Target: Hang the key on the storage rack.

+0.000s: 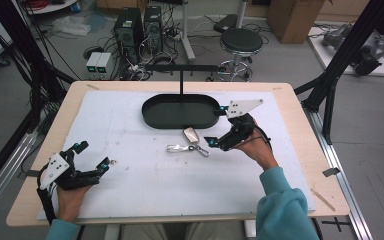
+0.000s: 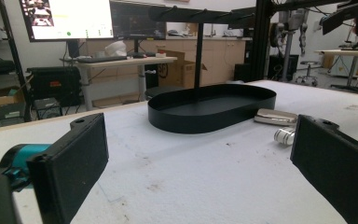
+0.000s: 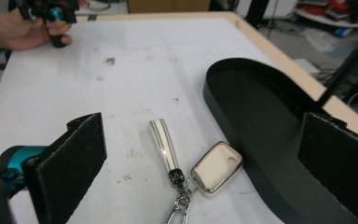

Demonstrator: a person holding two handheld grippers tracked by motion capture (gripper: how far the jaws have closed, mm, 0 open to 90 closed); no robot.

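Keys (image 1: 190,142) on a ring lie on our white mat (image 1: 145,175), just in front of the black oval tray (image 1: 152,114), the pale fob (image 3: 216,167) almost touching its wall. We hold our right gripper (image 1: 219,126) just beside them, jaws spread wide. Our left gripper (image 1: 92,156) sits well apart near the mat's left edge, jaws also wide apart, holding nothing.

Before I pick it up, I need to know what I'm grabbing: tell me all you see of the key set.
The key set lies flat on the white mat, just in front of the black tray. It has a cream fob with a chrome rim, a shiny metal strap and a clip, joined by small rings. The fob seems to touch the tray's wall. Nothing grips it; the open right gripper hovers over it.
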